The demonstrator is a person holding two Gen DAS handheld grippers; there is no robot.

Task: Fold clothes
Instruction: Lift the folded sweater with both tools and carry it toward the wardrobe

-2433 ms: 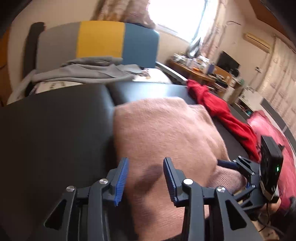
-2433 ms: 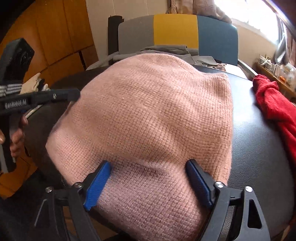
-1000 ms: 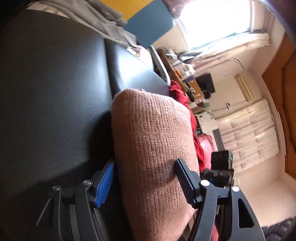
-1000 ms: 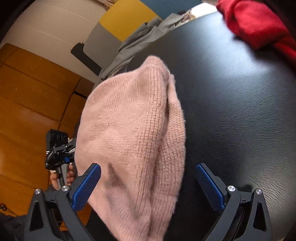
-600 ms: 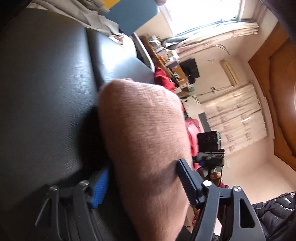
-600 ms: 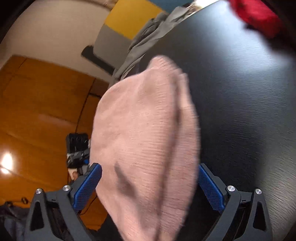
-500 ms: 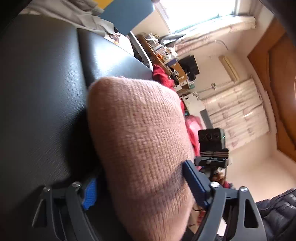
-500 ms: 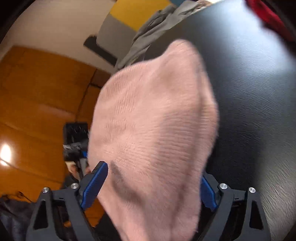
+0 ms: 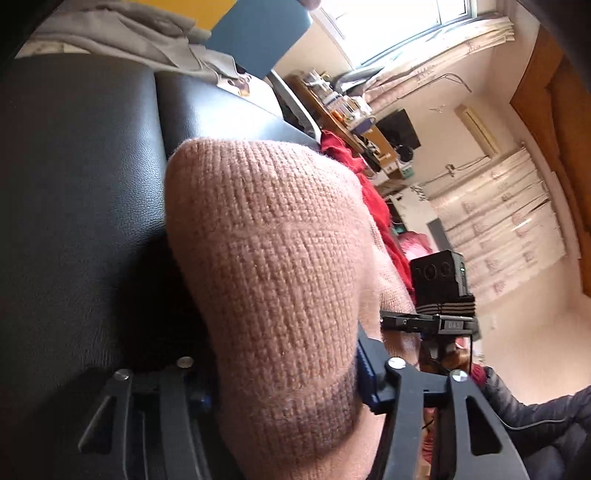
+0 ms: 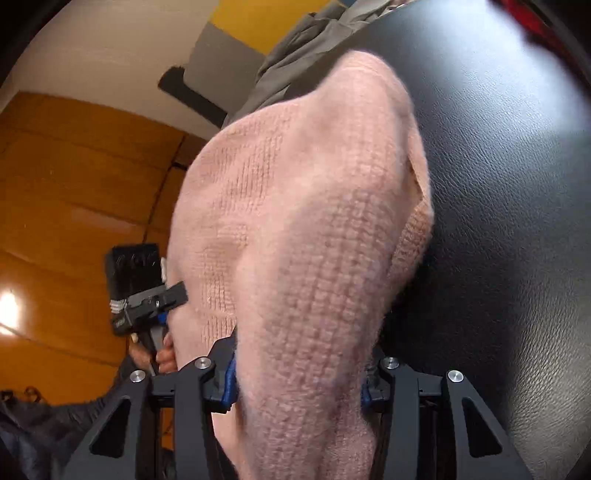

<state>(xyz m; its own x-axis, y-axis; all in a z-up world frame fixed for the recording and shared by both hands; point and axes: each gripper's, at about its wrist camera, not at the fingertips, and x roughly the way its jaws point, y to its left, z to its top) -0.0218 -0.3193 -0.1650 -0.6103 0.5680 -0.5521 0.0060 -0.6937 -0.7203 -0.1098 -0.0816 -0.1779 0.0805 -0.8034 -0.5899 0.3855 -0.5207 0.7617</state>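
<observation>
A folded pink knit sweater (image 9: pixel 269 258) fills the middle of both wrist views, lying on a black leather surface (image 9: pixel 74 184). My left gripper (image 9: pixel 284 387) is shut on a thick fold at the sweater's near edge; the knit hides its left pad. In the right wrist view the same sweater (image 10: pixel 303 221) bulges up between the fingers, and my right gripper (image 10: pixel 297 384) is shut on its near end. Each gripper shows in the other's view, the right gripper (image 9: pixel 439 325) at one side of the sweater and the left gripper (image 10: pixel 147 295) at the other.
A red garment (image 9: pixel 343 155) lies on the black surface beyond the sweater. A grey garment (image 9: pixel 122 37) is draped at the far end in front of a yellow and blue chair back (image 9: pixel 255 33). A hand (image 10: pixel 162 354) holds the left gripper's handle.
Both grippers moved in over the sweater's near edge and rolled sideways. Their jaws, wide open a second ago, have closed in on the knit, which now bunches up between them.
</observation>
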